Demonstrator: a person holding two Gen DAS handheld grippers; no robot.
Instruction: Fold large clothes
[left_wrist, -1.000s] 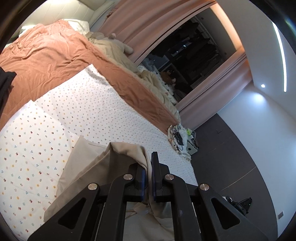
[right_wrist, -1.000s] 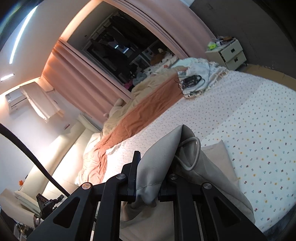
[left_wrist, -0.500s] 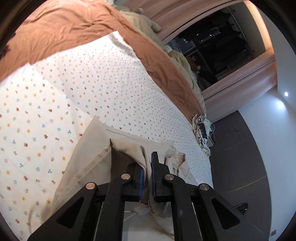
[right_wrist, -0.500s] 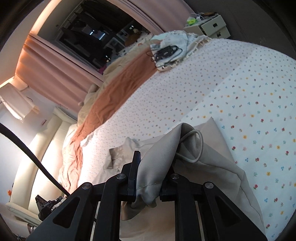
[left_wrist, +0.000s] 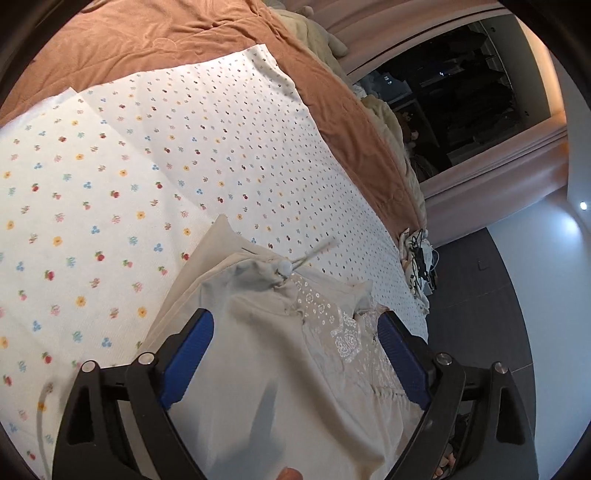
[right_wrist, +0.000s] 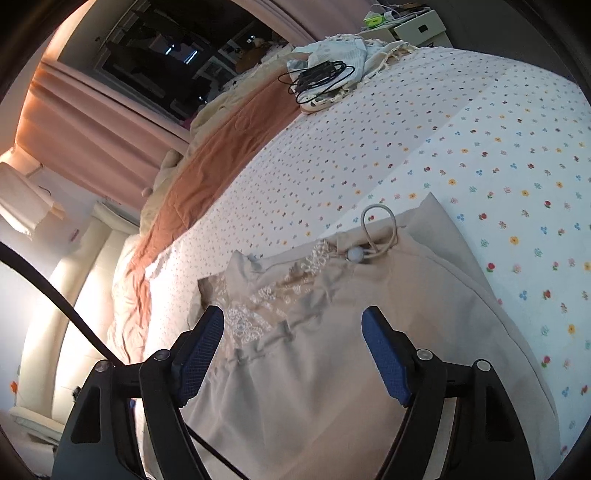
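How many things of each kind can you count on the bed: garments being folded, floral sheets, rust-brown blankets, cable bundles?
Beige garment: 1
Floral sheet: 1
Rust-brown blanket: 1
Black cable bundle: 1
Total: 4

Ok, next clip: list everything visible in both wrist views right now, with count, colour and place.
beige garment: one, with a lace panel, lying on the bed under both grippers
drawstring loop: one, off-white, at the garment's far edge, with a pale toggle
floral sheet: one, white with small coloured flowers, covering the bed
blanket: one, rust orange, along the sheet's far side
cables: black tangle, on pale cloth at the bed's far corner
curtains: pink, beside the dark opening
nightstand: one, pale, past the bed
left gripper: black, blue pads, open
right gripper: black, blue pads, open
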